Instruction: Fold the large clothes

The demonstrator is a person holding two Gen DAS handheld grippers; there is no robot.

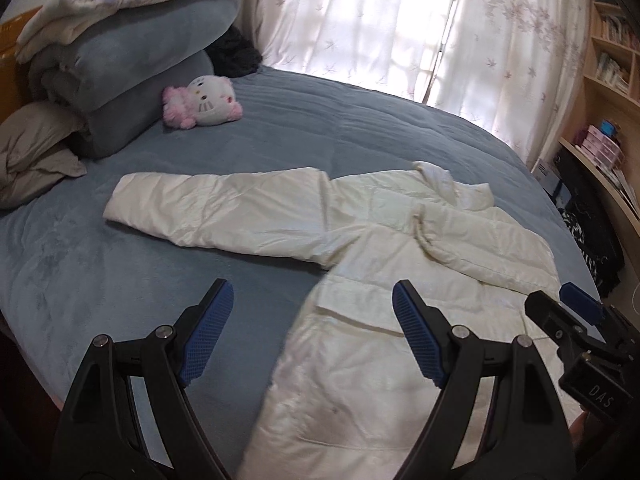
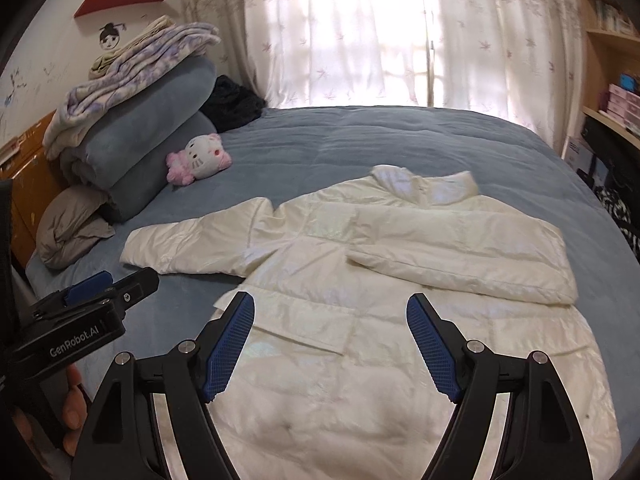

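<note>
now white quilted puffer jacket (image 2: 384,280) flat on blue-grey fleece bedspread (image 2: 400,140), one sleeve folded across chest, other sleeve (image 1: 208,208) still spread. left gripper (image 1: 312,328) and right gripper (image 2: 330,340) both wide, empty. likely next: pinch spread cuff, fold inward, keep seam straight.

Both wrist views look steeply down, close over the bed (image 1: 280,128) — sharing the white jacket (image 2: 360,280).

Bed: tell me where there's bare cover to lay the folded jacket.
Free: the blue cover between the white jacket and the curtains, and the strip in front of the outstretched sleeve. Crowded: the headboard side, with stacked blankets, plush cat and grey pillow.
</note>
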